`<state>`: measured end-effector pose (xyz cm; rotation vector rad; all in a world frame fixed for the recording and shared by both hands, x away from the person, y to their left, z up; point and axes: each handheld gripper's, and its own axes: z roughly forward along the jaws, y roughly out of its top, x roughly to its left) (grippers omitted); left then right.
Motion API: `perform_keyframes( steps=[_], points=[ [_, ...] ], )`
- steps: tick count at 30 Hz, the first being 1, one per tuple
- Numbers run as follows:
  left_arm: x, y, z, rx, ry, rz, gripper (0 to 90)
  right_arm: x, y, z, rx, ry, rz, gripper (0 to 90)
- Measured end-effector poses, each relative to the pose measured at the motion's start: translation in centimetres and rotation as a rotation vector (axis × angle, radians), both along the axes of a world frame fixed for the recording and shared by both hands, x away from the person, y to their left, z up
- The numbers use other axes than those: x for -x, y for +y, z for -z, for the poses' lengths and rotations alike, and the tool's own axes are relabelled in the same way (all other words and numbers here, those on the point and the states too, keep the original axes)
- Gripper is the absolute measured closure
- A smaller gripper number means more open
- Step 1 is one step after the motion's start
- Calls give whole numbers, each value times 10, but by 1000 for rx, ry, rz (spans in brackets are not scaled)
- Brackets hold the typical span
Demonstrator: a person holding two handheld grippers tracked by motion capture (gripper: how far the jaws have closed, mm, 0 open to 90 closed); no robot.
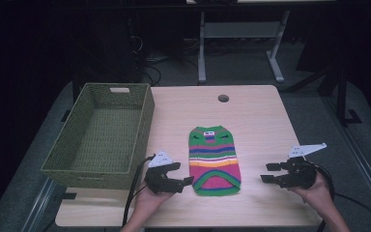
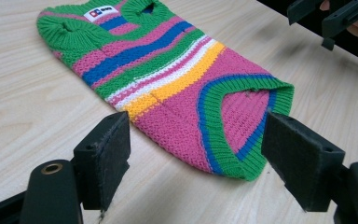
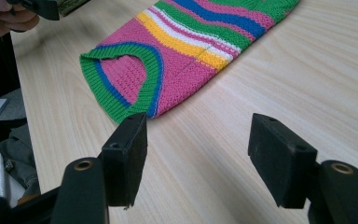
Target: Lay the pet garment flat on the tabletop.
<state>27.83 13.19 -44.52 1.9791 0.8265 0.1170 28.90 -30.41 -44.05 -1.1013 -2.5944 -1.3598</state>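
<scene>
A small striped knit sweater (image 1: 214, 160) lies flat near the middle of the table (image 1: 261, 116), neck toward the far edge, green-ribbed hem toward the person. It looks soft, light and floppy: it will sag and fold wherever it is lifted, and the loose knit could snag or stretch on a hard edge. The thicker ribbed hem or a side seam looks like the best place to pinch, one corner per claw. The left gripper (image 1: 183, 182) hovers just beside the hem's left corner, jaws wide apart with nothing between them. The right gripper (image 1: 269, 173) waits farther off on the other side, jaws also spread wide and empty. A woven green basket (image 1: 99, 166) stands at the table's left
</scene>
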Motion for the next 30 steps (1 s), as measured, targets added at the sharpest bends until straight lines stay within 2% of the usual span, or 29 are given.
perform_keyframes(
  steps=[18,20,23,26,30],
  points=[
    [12,4,3,13,4,6,228,19,-9,13,-13,5,31,357],
    [14,4,4,0,-2,7,224,23,-9,13,-4,0,36,353],
    [17,5,6,10,0,5,218,27,-9,14,2,-10,38,349],
    [21,6,5,43,2,-6,218,31,-9,14,-8,-21,52,345],
    [22,3,2,46,-16,-8,216,37,-11,15,-19,-36,70,338]
  ],
)
